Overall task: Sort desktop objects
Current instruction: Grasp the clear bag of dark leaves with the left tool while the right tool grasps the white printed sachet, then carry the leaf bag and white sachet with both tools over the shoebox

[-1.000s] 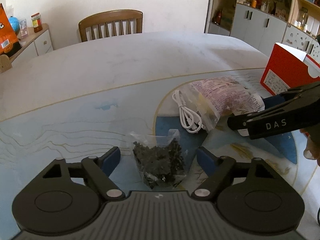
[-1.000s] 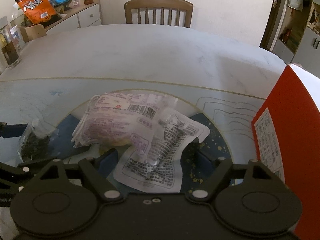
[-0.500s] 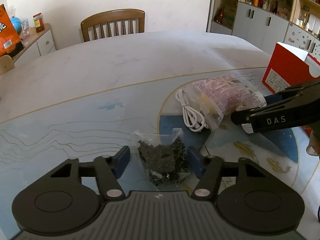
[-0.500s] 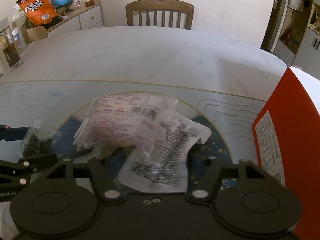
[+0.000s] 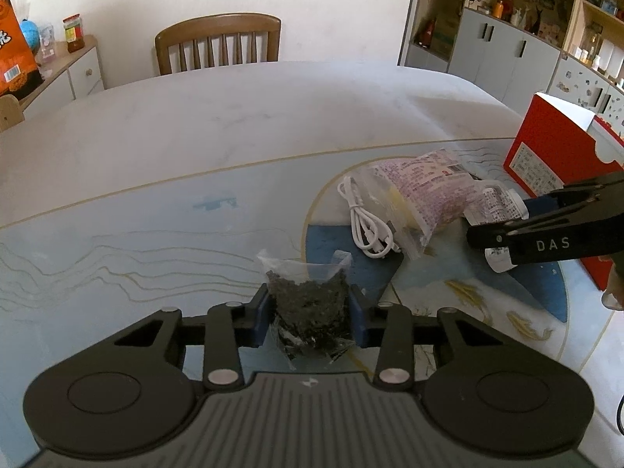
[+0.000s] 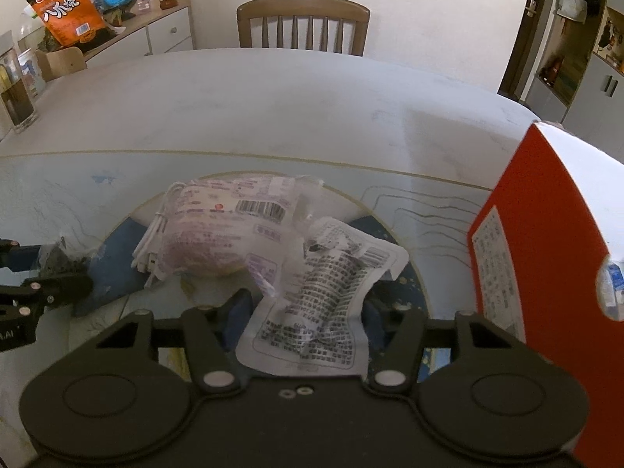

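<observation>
My left gripper [image 5: 310,312] is shut on a clear bag of dark dried bits [image 5: 308,308], low on the table mat. My right gripper [image 6: 304,312] has its blue pads against both sides of a white printed sachet [image 6: 316,312], shut on it. In the left wrist view the right gripper's black side sits over that sachet [image 5: 497,210]. A pink printed bag [image 6: 222,234] lies just beyond the sachet, with a coiled white cable [image 5: 364,222] at its left. The dark bag also shows in the right wrist view [image 6: 58,261].
A red and white box [image 6: 546,241] stands close on the right of my right gripper; it also shows in the left wrist view [image 5: 557,152]. A wooden chair [image 5: 218,43] stands at the table's far edge. A sideboard with jars and an orange bag [image 6: 66,7] is far left.
Both grippers have closed: the left fingers came in onto the dark bag and the right fingers onto the white sachet. Both bags remain on the table.
</observation>
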Tool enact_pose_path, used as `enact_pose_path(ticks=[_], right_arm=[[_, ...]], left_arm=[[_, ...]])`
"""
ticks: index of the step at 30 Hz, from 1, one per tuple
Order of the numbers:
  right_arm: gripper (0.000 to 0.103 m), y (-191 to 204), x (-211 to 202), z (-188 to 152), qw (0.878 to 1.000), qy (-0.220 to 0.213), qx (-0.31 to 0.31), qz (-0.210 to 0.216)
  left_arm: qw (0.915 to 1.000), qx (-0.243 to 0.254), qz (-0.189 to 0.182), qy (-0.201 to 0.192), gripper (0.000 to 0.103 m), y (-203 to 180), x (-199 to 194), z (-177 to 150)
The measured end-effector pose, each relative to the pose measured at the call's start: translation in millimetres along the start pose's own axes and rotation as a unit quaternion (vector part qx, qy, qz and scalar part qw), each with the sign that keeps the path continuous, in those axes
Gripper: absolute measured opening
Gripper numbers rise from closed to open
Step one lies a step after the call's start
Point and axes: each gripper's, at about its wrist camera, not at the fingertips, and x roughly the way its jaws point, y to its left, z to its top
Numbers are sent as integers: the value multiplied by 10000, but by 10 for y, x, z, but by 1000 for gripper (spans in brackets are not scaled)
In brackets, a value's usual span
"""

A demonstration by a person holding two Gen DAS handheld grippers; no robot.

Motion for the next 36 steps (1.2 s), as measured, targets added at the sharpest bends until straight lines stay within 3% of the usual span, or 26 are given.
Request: enact_pose_path(ticks=[36], right_arm=[[55, -100, -516, -435, 9995, 27, 241, 183]], left_arm=[[9996, 85, -266, -67, 37, -173, -353, -109]])
